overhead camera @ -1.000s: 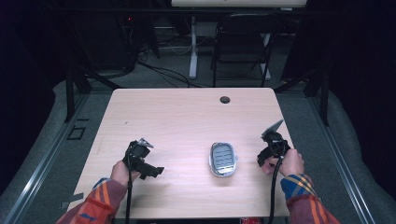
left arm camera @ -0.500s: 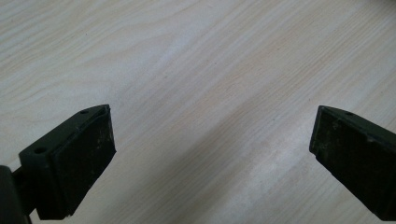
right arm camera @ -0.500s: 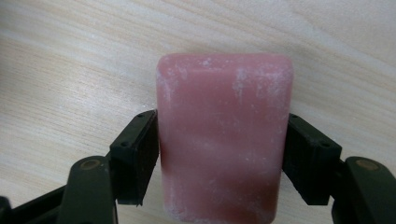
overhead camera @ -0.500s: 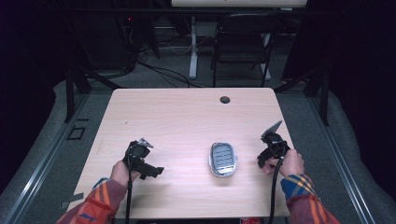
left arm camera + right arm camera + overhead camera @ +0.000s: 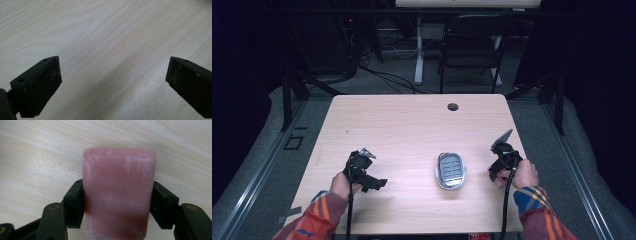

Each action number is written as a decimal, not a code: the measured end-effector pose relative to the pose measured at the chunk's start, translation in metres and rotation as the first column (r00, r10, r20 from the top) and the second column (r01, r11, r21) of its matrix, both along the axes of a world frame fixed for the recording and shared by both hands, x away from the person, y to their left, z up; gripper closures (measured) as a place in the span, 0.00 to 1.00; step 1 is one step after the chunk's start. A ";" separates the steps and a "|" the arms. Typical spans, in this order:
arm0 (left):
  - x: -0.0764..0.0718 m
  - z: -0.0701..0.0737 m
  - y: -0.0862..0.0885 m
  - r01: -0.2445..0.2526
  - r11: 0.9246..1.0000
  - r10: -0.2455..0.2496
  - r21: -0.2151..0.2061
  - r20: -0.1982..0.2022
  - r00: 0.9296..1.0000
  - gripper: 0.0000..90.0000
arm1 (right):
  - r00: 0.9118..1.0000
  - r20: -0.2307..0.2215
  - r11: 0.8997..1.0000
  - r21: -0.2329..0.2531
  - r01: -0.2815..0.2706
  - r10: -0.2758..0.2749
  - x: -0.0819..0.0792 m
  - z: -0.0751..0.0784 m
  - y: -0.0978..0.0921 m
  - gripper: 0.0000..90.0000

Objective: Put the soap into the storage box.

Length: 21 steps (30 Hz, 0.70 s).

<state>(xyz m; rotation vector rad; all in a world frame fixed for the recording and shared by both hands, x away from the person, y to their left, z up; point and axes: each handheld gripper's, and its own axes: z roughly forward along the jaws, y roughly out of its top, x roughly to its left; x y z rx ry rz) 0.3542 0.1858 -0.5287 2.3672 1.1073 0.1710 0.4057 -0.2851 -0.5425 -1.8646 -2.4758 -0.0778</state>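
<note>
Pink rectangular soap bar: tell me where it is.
The pink rectangular soap bar sits clamped in the right gripper, above the wooden table, right of the grey soap dish.

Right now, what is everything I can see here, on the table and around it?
Soap bar: one, pink, clamped between the right gripper's jaws.
Soap dish: one, grey, on the table between the two grippers.
Table: one, light wood, centre of the high view.
Cable hole: one, dark, near the table's far edge.
Chair: one, black, behind the table.
Left gripper: one, black, jaws wide apart over bare wood.
Right gripper: one, black, shut on the soap bar.
Sleeves: two, orange plaid, bottom edge.
</note>
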 end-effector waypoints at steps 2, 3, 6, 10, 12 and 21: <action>0.000 0.000 0.000 -0.001 1.000 0.001 0.000 0.001 1.000 0.00 | 0.999 -0.023 0.999 -0.021 -0.029 0.028 0.001 0.004 -0.001 0.41; 0.000 0.000 0.000 -0.002 1.000 0.002 -0.001 0.002 1.000 0.00 | 0.999 -0.030 0.999 -0.024 -0.034 0.034 0.001 0.005 -0.001 0.41; 0.000 0.000 0.000 -0.001 1.000 0.001 -0.001 0.002 1.000 0.00 | 1.000 -0.005 1.000 0.011 -0.017 0.017 -0.001 0.008 0.001 0.41; 0.000 0.000 0.000 -0.001 1.000 0.001 0.001 0.000 1.000 0.00 | 1.000 -0.003 1.000 0.012 -0.026 0.026 -0.001 0.018 0.003 0.41; 0.000 0.000 -0.001 0.001 1.000 -0.001 0.001 -0.001 1.000 0.00 | 1.000 0.015 1.000 0.019 -0.017 0.017 -0.002 0.019 0.004 0.41; 0.000 0.000 -0.001 0.002 1.000 -0.002 0.000 -0.004 1.000 0.00 | 0.998 -0.004 0.998 0.006 -0.055 0.055 0.000 0.026 0.010 0.41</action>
